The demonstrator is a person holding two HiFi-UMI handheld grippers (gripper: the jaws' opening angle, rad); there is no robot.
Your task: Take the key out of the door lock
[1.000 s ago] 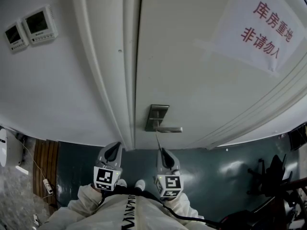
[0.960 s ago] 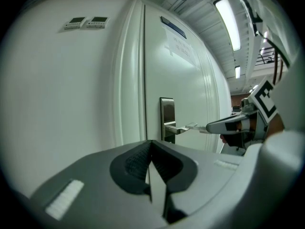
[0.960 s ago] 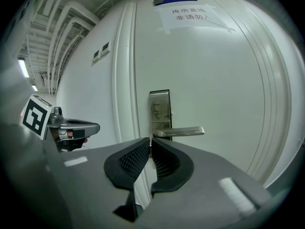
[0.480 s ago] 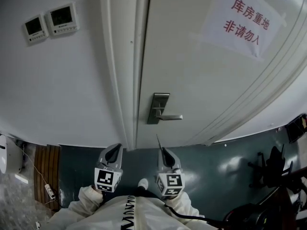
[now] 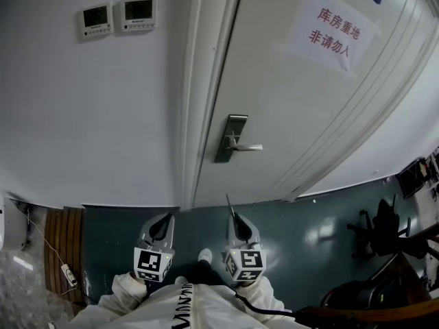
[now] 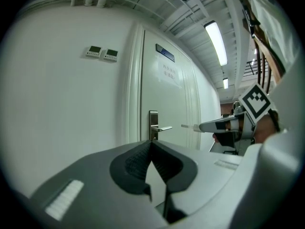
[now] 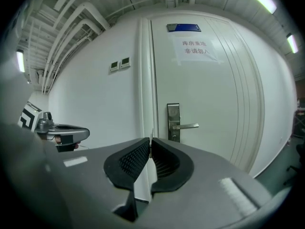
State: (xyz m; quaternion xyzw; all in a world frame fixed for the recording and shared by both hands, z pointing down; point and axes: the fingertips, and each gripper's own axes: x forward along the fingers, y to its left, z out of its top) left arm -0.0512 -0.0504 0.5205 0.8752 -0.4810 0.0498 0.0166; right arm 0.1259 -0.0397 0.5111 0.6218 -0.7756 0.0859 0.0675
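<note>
Key [image 5: 228, 201] looks already out: a thin metal sliver pinched in the right gripper [image 5: 234, 219] fingers, well clear of the lock [image 5: 230, 138] on the far door [image 5: 302, 101]. Left gripper [image 5: 163, 219] fingers clenched, empty. Next: hold the pinch and carry it off.

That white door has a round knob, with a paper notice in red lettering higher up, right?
Not a round knob: it's a straight lever handle, clear in the right gripper view. The paper notice in red lettering does sit higher up on the white door.
</note>
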